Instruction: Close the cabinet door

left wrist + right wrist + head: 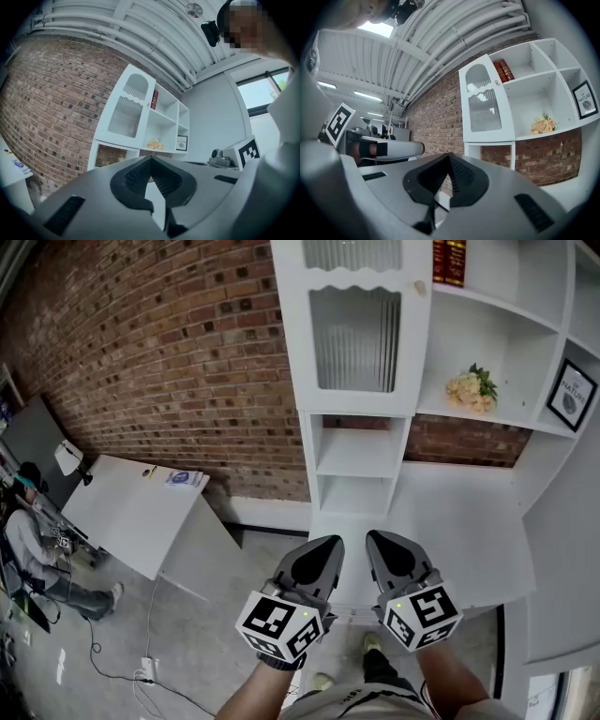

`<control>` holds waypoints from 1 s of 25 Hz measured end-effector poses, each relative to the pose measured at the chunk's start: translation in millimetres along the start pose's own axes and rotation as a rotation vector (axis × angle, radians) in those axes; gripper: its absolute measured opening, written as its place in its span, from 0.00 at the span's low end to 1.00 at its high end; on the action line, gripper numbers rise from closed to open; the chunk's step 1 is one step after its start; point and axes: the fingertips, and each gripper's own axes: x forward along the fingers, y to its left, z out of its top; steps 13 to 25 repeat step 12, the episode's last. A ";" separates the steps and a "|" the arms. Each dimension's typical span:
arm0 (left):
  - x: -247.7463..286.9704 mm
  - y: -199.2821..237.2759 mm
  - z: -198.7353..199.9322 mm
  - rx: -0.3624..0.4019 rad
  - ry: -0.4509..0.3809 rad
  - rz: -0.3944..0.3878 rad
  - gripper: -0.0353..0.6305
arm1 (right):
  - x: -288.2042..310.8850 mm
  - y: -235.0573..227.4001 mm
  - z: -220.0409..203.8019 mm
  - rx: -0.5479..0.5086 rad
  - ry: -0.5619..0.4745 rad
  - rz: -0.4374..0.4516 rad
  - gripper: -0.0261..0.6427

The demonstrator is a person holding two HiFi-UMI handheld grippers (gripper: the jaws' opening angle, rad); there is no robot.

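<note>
Well, cabinet door (356,334): a white frame with ribbed glass on the upper left of the shelf unit. In the head view and the right gripper view it looks flush with its surround. I cannot rule out a thin gap at its right edge.
Knob (419,287): small and pale, at the door's upper right corner, just beside the compartment that holds the red books (449,261).
Left gripper (328,544): jaws closed tip to tip with nothing between them. It is well short of the door and below it in the head view, over the white counter (459,521).
Right gripper (380,540): jaws also shut and empty. It is just beside the left gripper and equally far from the door.
Step in hand: I judge the door to be home or nearly so, which leaves a final press or a check.
Doing it well: with the jaws kept closed, press the blunt tips on the solid white frame near the knob, never on the ribbed glass. Push square to the door's face and slowly, so it seats without bouncing. One gripper is enough.
Watch for: the flowers (472,388) right of the door and lower. Come in head-on to the door to stay clear of them.
Hinges: not visible.
</note>
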 end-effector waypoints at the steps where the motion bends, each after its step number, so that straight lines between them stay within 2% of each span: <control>1: -2.6 0.2 1.3 0.000 -0.003 0.001 0.07 | -0.3 2.8 1.6 -0.007 -0.002 0.003 0.06; 12: -30.9 7.6 15.3 0.011 -0.029 0.022 0.07 | 0.5 32.6 8.3 -0.014 -0.006 0.016 0.06; 25: -30.9 7.6 15.3 0.011 -0.029 0.022 0.07 | 0.5 32.6 8.3 -0.014 -0.006 0.016 0.06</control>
